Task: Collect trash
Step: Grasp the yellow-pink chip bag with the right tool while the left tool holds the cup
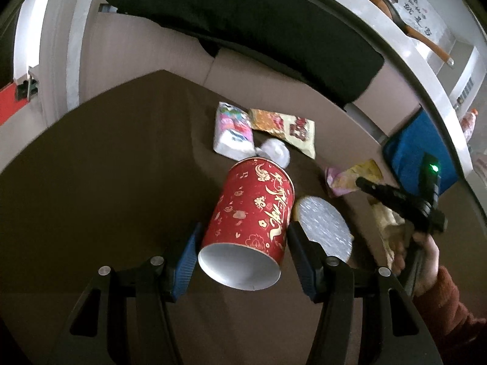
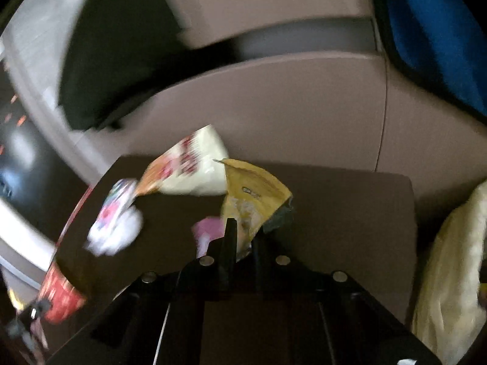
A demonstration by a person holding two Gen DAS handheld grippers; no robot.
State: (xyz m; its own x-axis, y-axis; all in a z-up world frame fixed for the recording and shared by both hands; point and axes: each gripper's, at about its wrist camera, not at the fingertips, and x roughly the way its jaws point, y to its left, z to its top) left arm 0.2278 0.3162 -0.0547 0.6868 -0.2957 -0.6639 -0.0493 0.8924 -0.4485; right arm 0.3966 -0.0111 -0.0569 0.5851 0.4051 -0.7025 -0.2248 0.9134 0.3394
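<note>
We see a red paper tub (image 1: 254,222) lying on its side on the brown bench (image 1: 106,182), mouth toward us, empty, between the spread left gripper (image 1: 240,258). Our right gripper (image 2: 243,243) is pinched on a yellow wrapper (image 2: 255,194) at centre frame.

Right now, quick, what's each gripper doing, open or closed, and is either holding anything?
Left gripper: open wide, the red paper cup between its fingers; whether they grip it cannot be told.
Right gripper: closed on the yellow snack wrapper.
</note>
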